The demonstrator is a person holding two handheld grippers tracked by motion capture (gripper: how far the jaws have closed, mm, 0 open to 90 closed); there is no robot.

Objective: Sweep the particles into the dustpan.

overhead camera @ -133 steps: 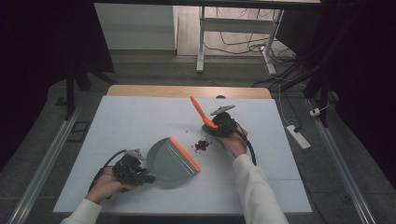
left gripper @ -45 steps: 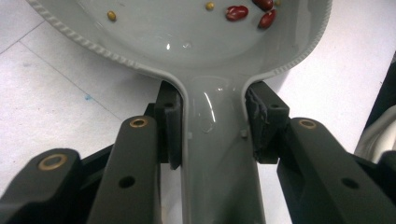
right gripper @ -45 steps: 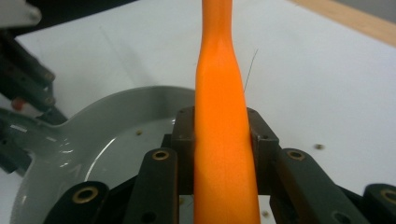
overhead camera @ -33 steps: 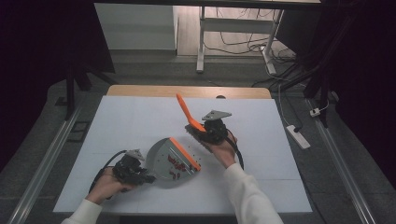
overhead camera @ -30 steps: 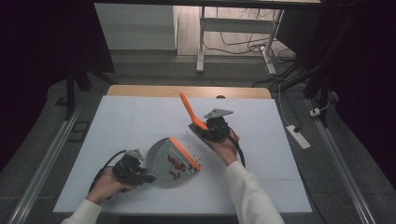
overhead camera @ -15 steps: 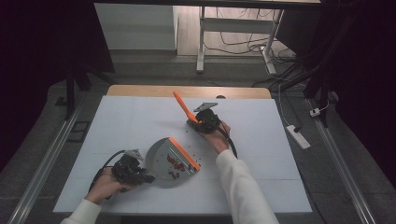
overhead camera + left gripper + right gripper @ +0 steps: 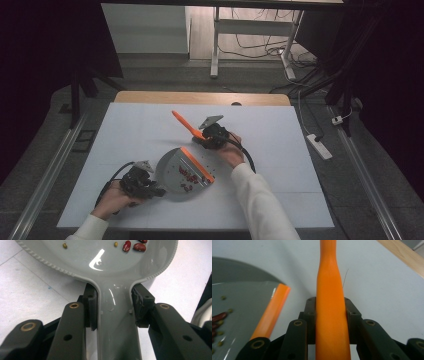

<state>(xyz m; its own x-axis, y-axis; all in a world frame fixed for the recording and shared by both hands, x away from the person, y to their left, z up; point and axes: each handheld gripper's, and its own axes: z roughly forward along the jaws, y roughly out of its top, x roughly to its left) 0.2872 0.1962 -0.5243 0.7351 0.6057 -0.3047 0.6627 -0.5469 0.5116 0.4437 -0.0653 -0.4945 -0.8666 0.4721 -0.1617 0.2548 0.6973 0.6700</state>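
Note:
A grey dustpan (image 7: pixel 175 167) with an orange lip (image 7: pixel 197 164) lies on the white table, red beans (image 7: pixel 187 175) and small green grains inside it. My left gripper (image 7: pixel 150 189) is shut on its grey handle (image 7: pixel 115 325), one pad on each side, and the pan (image 7: pixel 100 257) with beans (image 7: pixel 132 245) spreads ahead. Just beyond the pan, my right gripper (image 7: pixel 204 139) is shut on an orange tool handle (image 7: pixel 182 121) that slants up to the far left. In the right gripper view the orange handle (image 7: pixel 329 315) runs between the pads, with the dustpan (image 7: pixel 242 297) at left. The tool's head is hidden.
The white sheet (image 7: pixel 280 150) covers the table, with a wooden strip (image 7: pixel 200 97) along the far edge. A white power strip (image 7: pixel 320 146) lies on the floor to the right. Metal rails run along both sides of the table.
The beans that lay on the table are in the dustpan. My right gripper has shifted left and slightly down, its orange handle tilting lower. The left gripper has stayed put.

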